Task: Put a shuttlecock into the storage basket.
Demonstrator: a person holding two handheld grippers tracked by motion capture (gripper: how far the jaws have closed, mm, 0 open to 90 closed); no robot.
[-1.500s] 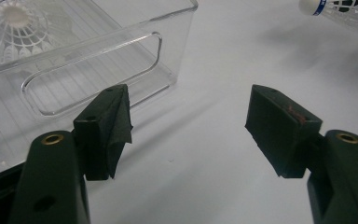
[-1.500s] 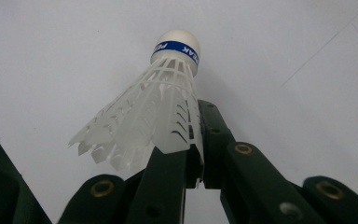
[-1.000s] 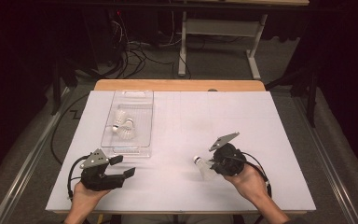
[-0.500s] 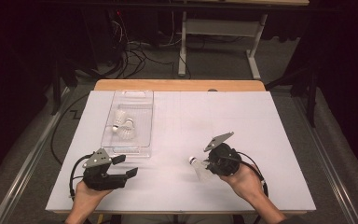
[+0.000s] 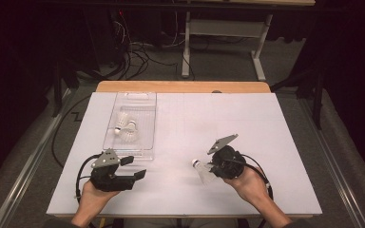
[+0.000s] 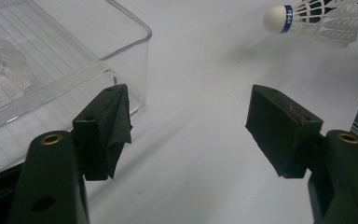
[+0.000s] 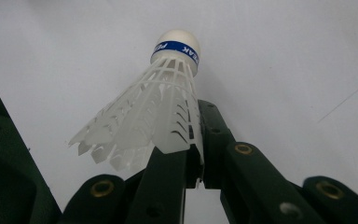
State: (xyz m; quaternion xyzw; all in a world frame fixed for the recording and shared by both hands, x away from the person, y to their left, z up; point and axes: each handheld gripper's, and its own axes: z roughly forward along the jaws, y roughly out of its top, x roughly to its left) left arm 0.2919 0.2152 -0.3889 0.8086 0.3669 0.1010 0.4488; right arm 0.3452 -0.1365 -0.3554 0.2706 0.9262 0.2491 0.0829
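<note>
Pinching the edge of a white plastic shuttlecock [image 7: 151, 121], the right gripper [image 5: 213, 167] has its 2 jaws clenched on the skirt, as the right gripper view shows: the lattice skirt fans out to one side of the closed jaws and the rounded white cork with its blue band points away from the camera. In the high view this shuttlecock [image 5: 202, 169] sits low over the white tabletop [image 5: 266, 137], cork toward the middle, at the front right, with the person's right hand [image 5: 247, 183] wrapped around the gripper body.

At the front left, the left gripper [image 5: 134, 167] rests in the left hand [image 5: 92, 197], its jaws released and spread wide with nothing between them. The left gripper view looks along those jaws at bare tabletop, with the near corner of a clear plastic box [image 6: 137, 42] just beside one jaw and the held shuttlecock [image 6: 321, 18] farther off.

The clear box [image 5: 145, 147] lies at the left of the tabletop, just beyond the left gripper, and holds 2 more white shuttlecocks [image 5: 125, 129] lying close together.
</note>
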